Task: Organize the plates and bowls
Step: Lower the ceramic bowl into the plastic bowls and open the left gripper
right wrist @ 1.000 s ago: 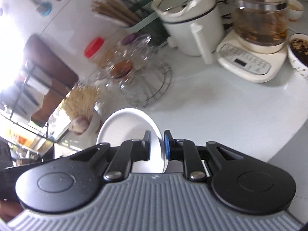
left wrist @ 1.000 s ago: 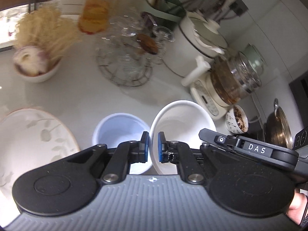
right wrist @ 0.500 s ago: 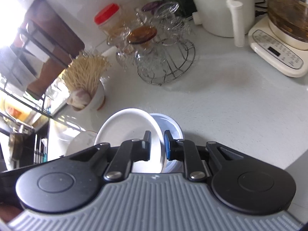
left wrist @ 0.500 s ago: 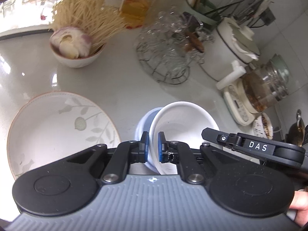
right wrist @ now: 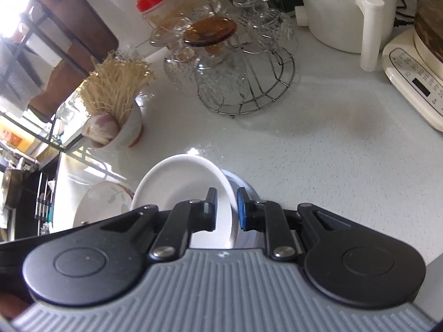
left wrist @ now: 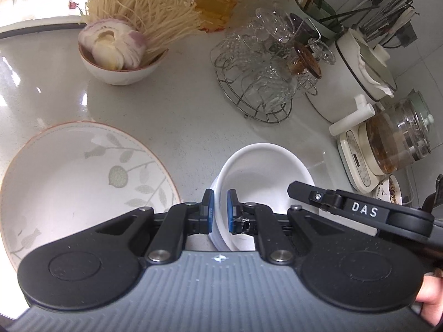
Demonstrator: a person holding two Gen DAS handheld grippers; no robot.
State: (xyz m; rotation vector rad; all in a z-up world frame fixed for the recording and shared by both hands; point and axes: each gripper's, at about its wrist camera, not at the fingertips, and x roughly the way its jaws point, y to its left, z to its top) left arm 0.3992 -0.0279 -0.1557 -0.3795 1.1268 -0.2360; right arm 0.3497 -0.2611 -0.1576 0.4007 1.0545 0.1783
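Observation:
A white bowl (left wrist: 263,171) sits nested in a pale blue bowl (right wrist: 243,186) on the counter. My left gripper (left wrist: 218,211) is shut on the white bowl's left rim. My right gripper (right wrist: 226,210) straddles its right rim (right wrist: 221,177), with a gap showing between the blue pad and the rim. The right gripper's body (left wrist: 360,210) shows in the left wrist view. A large white plate with a leaf pattern (left wrist: 77,182) lies to the left, also in the right wrist view (right wrist: 102,204).
A bowl of enoki mushrooms and garlic (left wrist: 121,49) stands at the back left. A wire rack of glass cups (left wrist: 265,83), a white pot (left wrist: 354,77), a glass kettle (left wrist: 387,149) and a red-lidded jar (right wrist: 160,2) line the back and right.
The white bowl, carried by both grippers, moved left over the blue bowl and came down into it. The right jaws have widened a little.

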